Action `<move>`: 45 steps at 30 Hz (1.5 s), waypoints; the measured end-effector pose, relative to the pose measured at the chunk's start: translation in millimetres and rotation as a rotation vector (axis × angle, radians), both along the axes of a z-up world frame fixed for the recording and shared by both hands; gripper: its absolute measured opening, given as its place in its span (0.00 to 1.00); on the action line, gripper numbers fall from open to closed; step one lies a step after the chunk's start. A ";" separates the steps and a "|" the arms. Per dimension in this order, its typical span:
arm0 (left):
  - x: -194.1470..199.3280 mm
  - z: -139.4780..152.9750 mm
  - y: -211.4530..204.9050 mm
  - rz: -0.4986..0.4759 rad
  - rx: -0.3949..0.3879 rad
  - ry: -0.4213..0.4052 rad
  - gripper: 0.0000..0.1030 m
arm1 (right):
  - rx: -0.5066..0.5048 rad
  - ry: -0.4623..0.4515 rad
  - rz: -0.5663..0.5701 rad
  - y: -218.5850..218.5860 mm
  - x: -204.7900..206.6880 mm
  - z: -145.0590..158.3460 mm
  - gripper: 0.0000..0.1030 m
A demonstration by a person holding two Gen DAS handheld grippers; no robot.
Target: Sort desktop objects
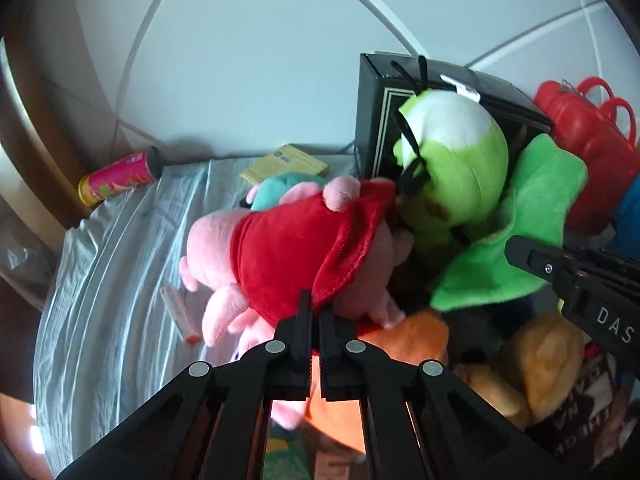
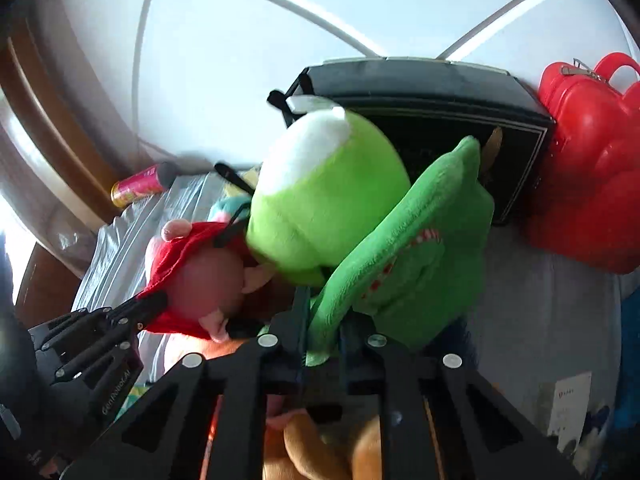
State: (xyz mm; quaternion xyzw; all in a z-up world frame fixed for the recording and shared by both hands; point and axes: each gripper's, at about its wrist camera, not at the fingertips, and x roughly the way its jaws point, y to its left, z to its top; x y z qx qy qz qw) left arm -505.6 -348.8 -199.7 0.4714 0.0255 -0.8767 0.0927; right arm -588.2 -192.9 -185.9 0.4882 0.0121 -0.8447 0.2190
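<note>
- Pink pig plush [image 1: 280,256]: wears a red dress, held aloft over the grey cloth-covered table [image 1: 120,264]. Its long axis runs leftward and away from the left gripper [image 1: 314,312], snout end toward the left. The gripper's fingers are pressed nearly together, pinching the hem of the red dress directly ahead of the tips.
- Green plush [image 2: 320,200]: lime body with a white patch and a darker green cape, immediately right of the pig and touching it. It rises up and away from the right gripper [image 2: 320,320], which pinches the lower edge of the cape between its closed-in fingers.
- Governing relation: each toy hangs from its own gripper, pig on the left, green toy on the right, and the two toys press together at the middle. In my judgement, separating them requires the hands to part sideways.
- Below the grippers: orange and tan plush toys [image 1: 540,360], only partly visible.
- Background, left to right: pink snack can [image 1: 120,178] lying on its side, yellow box [image 1: 286,164], black box [image 2: 440,112], red plastic case [image 2: 584,168].
- Legible text: "DAS" on the right gripper's body in the left view; a maker's mark on the left gripper's body in the right view, too small to read reliably. Can and box labels are unreadable.
</note>
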 end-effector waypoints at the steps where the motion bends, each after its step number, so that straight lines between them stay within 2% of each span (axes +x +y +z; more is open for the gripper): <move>1: 12.8 -2.3 3.3 0.003 -0.004 -0.009 0.02 | 0.001 -0.021 0.015 2.6 13.7 -3.1 0.12; 10: 128.3 -9.6 14.6 0.029 0.019 -0.067 0.02 | -0.030 -0.147 0.102 20.5 111.9 -20.6 0.12; 13: 162.7 -4.3 19.5 0.026 0.026 -0.069 0.02 | -0.040 -0.168 0.157 16.9 147.1 -18.2 0.12; 19: 211.2 -1.8 31.4 0.020 0.015 -0.080 0.03 | 0.004 -0.172 0.144 24.5 185.5 -24.7 0.12; 21: 220.3 -7.3 31.9 0.025 0.037 -0.104 0.06 | 0.019 -0.173 0.138 27.2 198.0 -27.0 0.12; 24: 230.9 -8.7 45.3 0.024 0.037 -0.108 0.19 | 0.038 -0.178 0.125 30.8 213.3 -30.6 0.12; 26: 234.8 -9.5 53.1 0.025 0.036 -0.104 0.40 | 0.053 -0.183 0.106 38.2 221.0 -33.5 0.12; 28: 235.4 -9.7 59.1 0.022 0.037 -0.095 0.47 | 0.057 -0.186 0.098 44.4 230.9 -37.3 0.12; 33: 242.8 -7.0 77.6 0.000 0.048 -0.091 0.48 | 0.067 -0.173 0.072 75.5 250.1 -31.0 0.12; 37: 252.6 -3.2 104.1 -0.060 0.061 -0.073 0.59 | 0.075 -0.166 0.049 95.5 266.7 -25.9 0.12; 40: 256.7 -6.4 132.1 -0.106 0.066 -0.085 0.60 | 0.080 -0.159 0.025 108.5 278.3 -23.0 0.13; 41: 258.1 -8.1 140.5 -0.120 0.068 -0.088 0.60 | 0.078 -0.156 0.014 113.9 281.0 -21.6 0.16; 43: 260.4 -13.4 154.5 -0.137 0.072 -0.100 0.60 | 0.073 -0.151 -0.008 125.8 286.4 -18.6 0.29; 45: 261.4 -20.3 166.9 -0.151 0.073 -0.118 0.60 | 0.083 -0.149 -0.038 140.6 294.0 -19.7 0.58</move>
